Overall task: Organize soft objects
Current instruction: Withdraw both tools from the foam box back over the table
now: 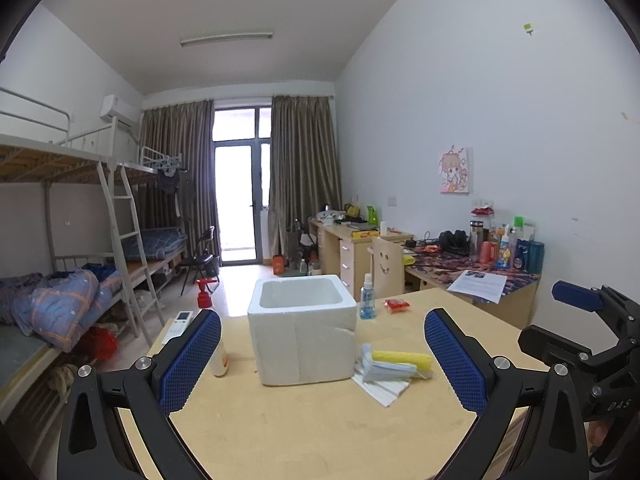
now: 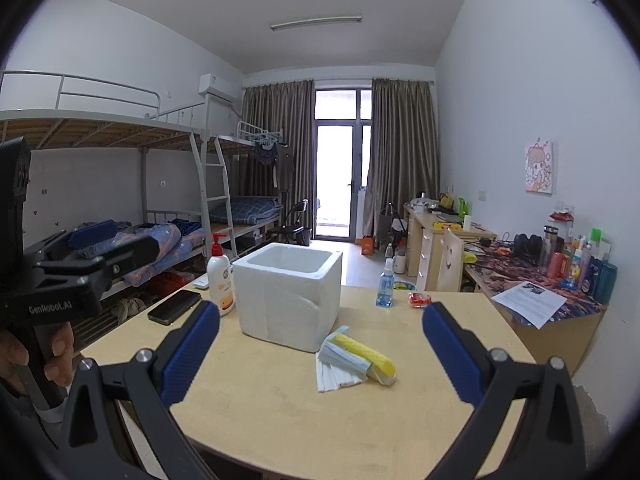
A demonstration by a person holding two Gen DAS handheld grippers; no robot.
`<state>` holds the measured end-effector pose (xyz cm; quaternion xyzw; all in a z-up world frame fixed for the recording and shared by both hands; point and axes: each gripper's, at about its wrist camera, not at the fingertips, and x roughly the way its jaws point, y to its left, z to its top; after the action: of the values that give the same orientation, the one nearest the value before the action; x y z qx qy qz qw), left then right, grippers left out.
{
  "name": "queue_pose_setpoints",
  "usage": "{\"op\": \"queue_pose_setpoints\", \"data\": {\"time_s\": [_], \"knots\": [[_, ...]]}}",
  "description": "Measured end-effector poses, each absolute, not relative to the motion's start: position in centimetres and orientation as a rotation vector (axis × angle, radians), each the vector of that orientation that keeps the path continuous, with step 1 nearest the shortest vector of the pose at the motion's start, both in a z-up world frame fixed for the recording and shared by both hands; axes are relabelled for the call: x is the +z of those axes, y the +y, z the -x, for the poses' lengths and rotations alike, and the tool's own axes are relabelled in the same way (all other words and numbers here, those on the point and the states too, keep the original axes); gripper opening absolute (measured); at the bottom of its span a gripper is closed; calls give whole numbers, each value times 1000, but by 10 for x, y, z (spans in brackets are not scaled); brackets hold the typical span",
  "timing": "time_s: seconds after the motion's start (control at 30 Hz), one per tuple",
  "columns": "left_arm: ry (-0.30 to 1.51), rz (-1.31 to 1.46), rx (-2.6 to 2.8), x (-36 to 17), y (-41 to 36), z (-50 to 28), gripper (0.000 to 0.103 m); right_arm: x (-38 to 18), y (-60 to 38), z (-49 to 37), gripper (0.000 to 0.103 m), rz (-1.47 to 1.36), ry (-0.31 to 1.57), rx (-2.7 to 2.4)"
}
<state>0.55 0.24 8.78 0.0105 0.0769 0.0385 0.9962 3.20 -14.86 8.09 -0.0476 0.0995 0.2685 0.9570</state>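
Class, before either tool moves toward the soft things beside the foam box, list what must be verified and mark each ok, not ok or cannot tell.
1. Left tool open, holding nothing: ok.
2. Right tool open, holding nothing: ok.
3. Foam box upright with its top open: ok.
4. Yellow sponge, masks and white cloth piled together beside the box, uncovered: ok.
5. Box empty inside: cannot tell, its floor is hidden.
6. Table bare between tools and pile: ok.

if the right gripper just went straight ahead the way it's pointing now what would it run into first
Probably the white foam box, which sits dead ahead between the open fingers of the right gripper. The yellow sponge lies nearer but lower and slightly right; depth is unclear.
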Motion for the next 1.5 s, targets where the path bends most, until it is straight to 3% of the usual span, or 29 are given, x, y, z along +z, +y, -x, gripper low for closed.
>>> {"op": "queue_pose_setpoints", "data": {"time_s": [0.63,1.5], "knots": [[73,-9,57,41,-1,41,102,46,-157,8,103,90,121,479],[162,33,12,-21,-7,-31,102,-3,-178,-48,103,19,191,398]]}}
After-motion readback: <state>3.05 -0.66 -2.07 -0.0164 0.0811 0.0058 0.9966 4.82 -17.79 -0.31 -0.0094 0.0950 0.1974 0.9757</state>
